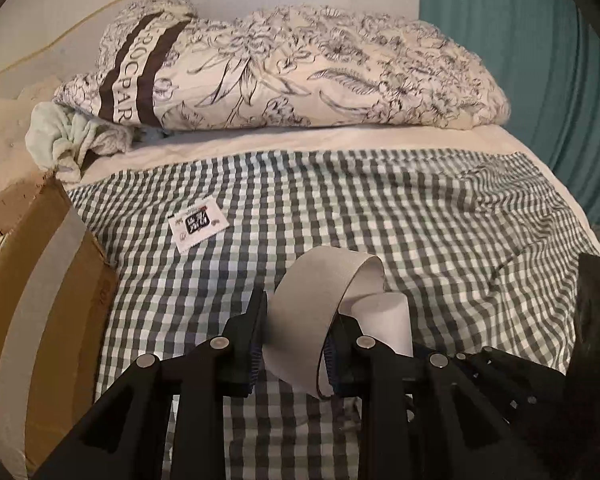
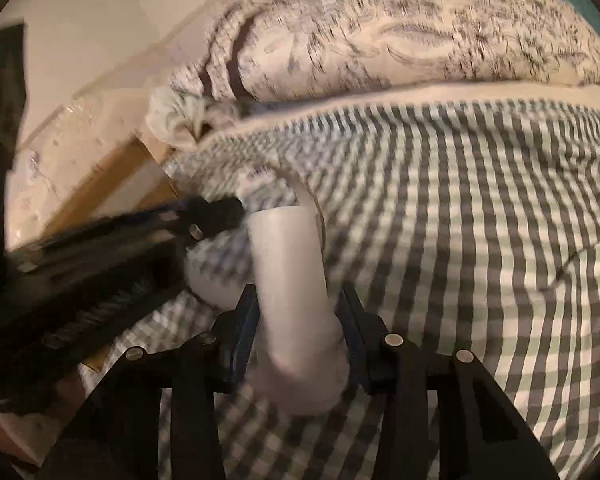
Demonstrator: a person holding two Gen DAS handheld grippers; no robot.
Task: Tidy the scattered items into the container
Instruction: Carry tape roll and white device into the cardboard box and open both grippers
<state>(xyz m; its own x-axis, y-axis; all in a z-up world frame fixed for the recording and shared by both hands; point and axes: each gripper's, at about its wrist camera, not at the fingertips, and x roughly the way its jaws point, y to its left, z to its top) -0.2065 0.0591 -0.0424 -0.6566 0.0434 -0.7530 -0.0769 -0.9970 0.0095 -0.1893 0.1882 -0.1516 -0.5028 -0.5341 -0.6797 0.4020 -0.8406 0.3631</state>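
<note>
My left gripper (image 1: 296, 332) is shut on a wide roll of white tape (image 1: 320, 292), held above the green checked bed cover (image 1: 420, 220). A loose white tail curls off the roll (image 1: 388, 320). My right gripper (image 2: 300, 320) is shut on the same white roll or its tail (image 2: 292, 280); the view is blurred. The left gripper's black finger (image 2: 204, 216) shows at the left of the right wrist view. A small white packet with a black label (image 1: 198, 226) lies on the cover. The cardboard box (image 1: 40, 280) stands at the left.
A floral folded duvet (image 1: 300, 68) lies across the head of the bed, with a pale green towel (image 1: 68, 136) beside it. A teal curtain (image 1: 520, 40) hangs at the right. A dark object (image 1: 596, 300) sits at the right edge.
</note>
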